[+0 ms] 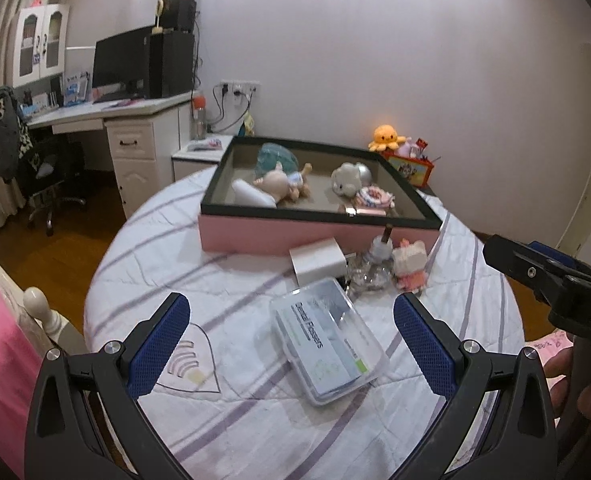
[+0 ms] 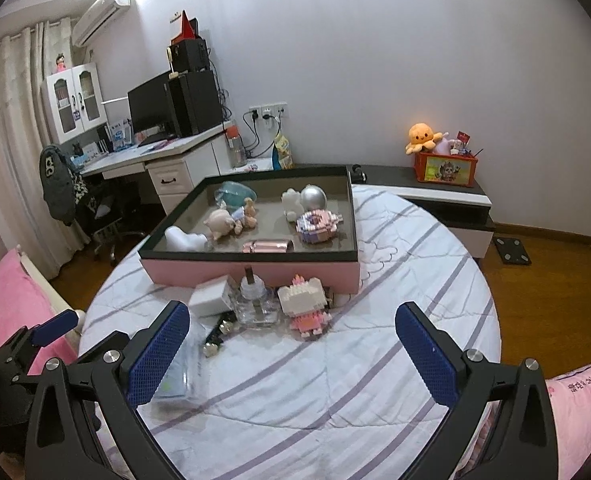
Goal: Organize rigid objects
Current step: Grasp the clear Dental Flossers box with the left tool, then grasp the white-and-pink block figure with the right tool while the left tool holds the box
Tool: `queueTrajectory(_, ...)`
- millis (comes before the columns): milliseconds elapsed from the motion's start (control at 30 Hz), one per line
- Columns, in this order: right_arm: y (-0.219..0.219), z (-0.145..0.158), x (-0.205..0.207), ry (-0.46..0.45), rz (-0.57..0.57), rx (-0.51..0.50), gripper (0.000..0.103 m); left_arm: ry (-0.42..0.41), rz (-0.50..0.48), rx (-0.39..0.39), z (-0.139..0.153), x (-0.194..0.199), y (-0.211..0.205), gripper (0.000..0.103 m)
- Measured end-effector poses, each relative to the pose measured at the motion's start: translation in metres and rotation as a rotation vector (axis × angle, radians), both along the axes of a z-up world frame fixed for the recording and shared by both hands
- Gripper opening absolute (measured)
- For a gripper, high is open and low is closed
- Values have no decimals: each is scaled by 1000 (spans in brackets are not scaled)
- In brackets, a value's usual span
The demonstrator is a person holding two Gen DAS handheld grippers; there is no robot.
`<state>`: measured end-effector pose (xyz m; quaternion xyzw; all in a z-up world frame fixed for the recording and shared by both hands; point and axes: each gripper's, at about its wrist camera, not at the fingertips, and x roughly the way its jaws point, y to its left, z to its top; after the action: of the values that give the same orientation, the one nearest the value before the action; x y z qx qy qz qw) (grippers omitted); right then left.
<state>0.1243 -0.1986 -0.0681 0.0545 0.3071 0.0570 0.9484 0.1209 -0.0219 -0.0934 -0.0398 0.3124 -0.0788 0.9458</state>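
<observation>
Pink tray (image 2: 255,274) with black rim sits at far side of striped bedspread (image 2: 335,380), toys inside. Just before its near wall — white charger (image 2: 211,300), glass bottle (image 2: 254,304), brick cat figure (image 2: 304,304). Floss box (image 1: 329,346) lies nearer, between left gripper (image 1: 291,346) fingers, untouched. Both grippers — right gripper (image 2: 291,350) too — spread wide, holding nothing.

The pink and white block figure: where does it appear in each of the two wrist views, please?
Left wrist view: the pink and white block figure stands right of centre, in front of the pink tray's near wall, right of the glass bottle.
Right wrist view: the figure is near centre, again right of the bottle.
Shared landmark: the pink tray behind it.
</observation>
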Motion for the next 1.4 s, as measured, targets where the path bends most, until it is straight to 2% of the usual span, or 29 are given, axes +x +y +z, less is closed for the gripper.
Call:
queueTrajectory(467, -23, -28, 13, 74, -22, 23, 103, 166, 5, -14, -52, 29, -25, 103)
queueTrajectory(567, -22, -33, 17, 87, -17, 19, 103, 187, 0, -55, -60, 35, -20, 94)
queueTrajectory(633, -21, -36, 21, 95, -12, 16, 103, 195, 0, -65, -63, 38, -17, 80)
queueTrajectory(833, -14, -48, 34, 130, -3, -16, 103, 184, -6, -66, -59, 41, -7, 74)
queueTrajectory(967, -9, -56, 45, 158, -4, -53, 103, 190, 14, -33, -58, 48, -2, 74)
queueTrajectory(1033, -7, -59, 51, 173, -8, -71, 103, 205, 28, -5, -59, 55, -2, 86)
queueTrajectory(1167, -8, -62, 59, 185, -13, -83, 103, 216, 34, 16, -59, 65, 0, 86)
queueTrajectory(1233, -8, -63, 62, 188, -11, -88, 103, 210, 28, 14, -58, 68, 1, 70)
queueTrajectory(1300, -8, -64, 66, 191, -13, -94, 103, 207, 13, 10, -58, 67, 1, 64)
queueTrajectory(1400, -6, -66, 72, 195, -6, -109, 103, 189, -12, 12, -56, 62, 0, 64)
